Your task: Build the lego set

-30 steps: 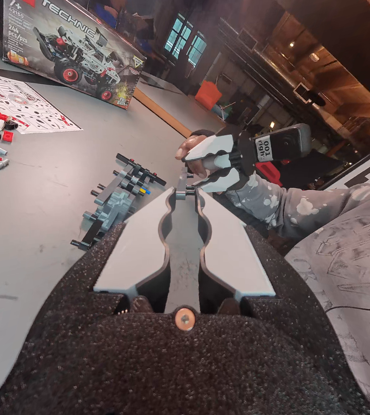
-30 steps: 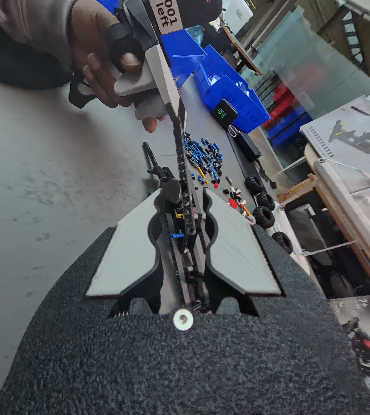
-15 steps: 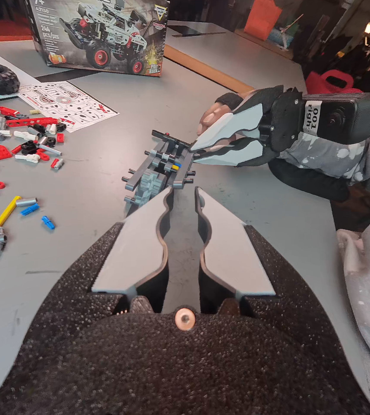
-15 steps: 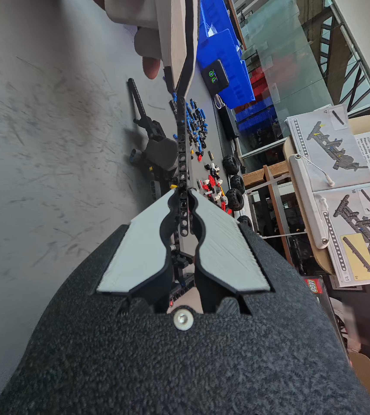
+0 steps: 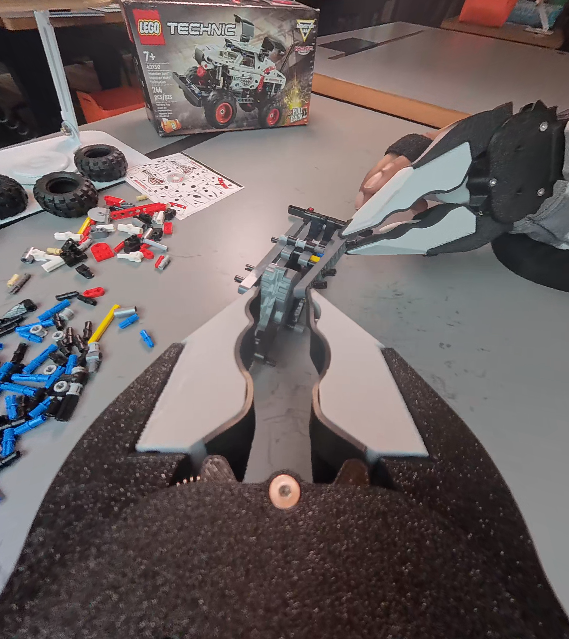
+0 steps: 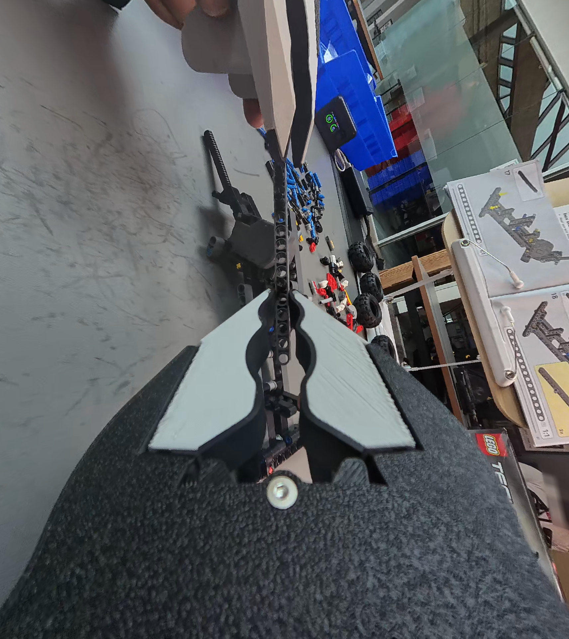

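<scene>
The partly built grey and black chassis [image 5: 297,249] lies on the grey table [image 5: 449,345]. My left gripper [image 5: 279,294] is open, with one finger on each side of the chassis's near end; I cannot tell whether they touch it. My right gripper [image 5: 345,238] comes in from the right and is shut on the chassis's right side beam. In the right wrist view my right gripper [image 6: 281,295] clamps that long black holed beam [image 6: 280,242], the chassis body [image 6: 252,238] sits to its left, and the left gripper [image 6: 291,155] is at the beam's far end.
Loose blue and black pins [image 5: 34,373] and red and white parts [image 5: 120,235] lie to the left. Behind them are black tyres [image 5: 65,193], a sticker sheet [image 5: 186,179] and the set's box [image 5: 224,69]. An open instruction booklet [image 6: 535,311] and blue bins [image 6: 355,103] stand beyond. Some 9 cm of space lies between my two pairs of fingers.
My left gripper has swung down to the table and moved up to the chassis, its fingers spreading around the near end. My right gripper has closed on the side beam.
</scene>
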`<state>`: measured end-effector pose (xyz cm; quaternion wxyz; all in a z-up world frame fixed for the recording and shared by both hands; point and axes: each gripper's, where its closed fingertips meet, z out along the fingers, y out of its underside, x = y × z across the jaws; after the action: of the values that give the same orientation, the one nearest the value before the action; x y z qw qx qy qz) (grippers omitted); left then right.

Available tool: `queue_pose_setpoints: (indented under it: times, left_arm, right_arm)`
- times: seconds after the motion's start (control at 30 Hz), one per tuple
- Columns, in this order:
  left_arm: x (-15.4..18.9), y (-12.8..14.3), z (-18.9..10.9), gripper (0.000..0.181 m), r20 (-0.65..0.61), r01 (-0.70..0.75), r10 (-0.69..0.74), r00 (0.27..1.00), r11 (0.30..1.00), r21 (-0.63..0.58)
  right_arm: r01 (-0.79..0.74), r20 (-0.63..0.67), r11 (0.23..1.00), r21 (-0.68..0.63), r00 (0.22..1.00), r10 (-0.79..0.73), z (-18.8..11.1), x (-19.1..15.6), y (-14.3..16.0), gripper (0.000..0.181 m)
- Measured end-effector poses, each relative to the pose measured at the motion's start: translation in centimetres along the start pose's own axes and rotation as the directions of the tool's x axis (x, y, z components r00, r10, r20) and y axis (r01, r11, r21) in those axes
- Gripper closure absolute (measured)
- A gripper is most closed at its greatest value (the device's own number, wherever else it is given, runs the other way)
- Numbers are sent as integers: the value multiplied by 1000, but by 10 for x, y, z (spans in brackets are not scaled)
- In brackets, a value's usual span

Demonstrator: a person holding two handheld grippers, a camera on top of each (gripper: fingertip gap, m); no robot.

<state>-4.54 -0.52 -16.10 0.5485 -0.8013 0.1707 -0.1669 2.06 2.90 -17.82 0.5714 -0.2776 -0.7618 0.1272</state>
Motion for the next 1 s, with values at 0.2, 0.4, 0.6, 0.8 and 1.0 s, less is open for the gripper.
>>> queue_pose_setpoints:
  times: [0.2, 0.4, 0.6, 0.8, 1.0]
  left_arm:
    - [9, -4, 0, 150, -33, -17, 18, 999, 1000, 23]
    - [8, -1, 4, 151, 7, -48, 48, 999, 999, 0]
    - [10, -6, 4, 147, 21, -70, 69, 997, 997, 22]
    - [8, -9, 6, 147, 97, -157, 156, 983, 988, 9]
    - [6, -8, 7, 148, 146, -220, 221, 964, 975, -24]
  right_arm:
    - [6, -4, 1000, -19, 1000, -6, 1, -1, 2, 174]
    - [17, -5, 1000, -10, 1000, -17, 0, -2, -2, 174]
    - [18, -6, 1000, -14, 1000, -18, 1, -2, -3, 174]
    - [23, -7, 1000, -16, 1000, -23, 1, -3, -7, 174]
    - [22, -8, 1000, -16, 1000, -22, 1, -2, -8, 174]
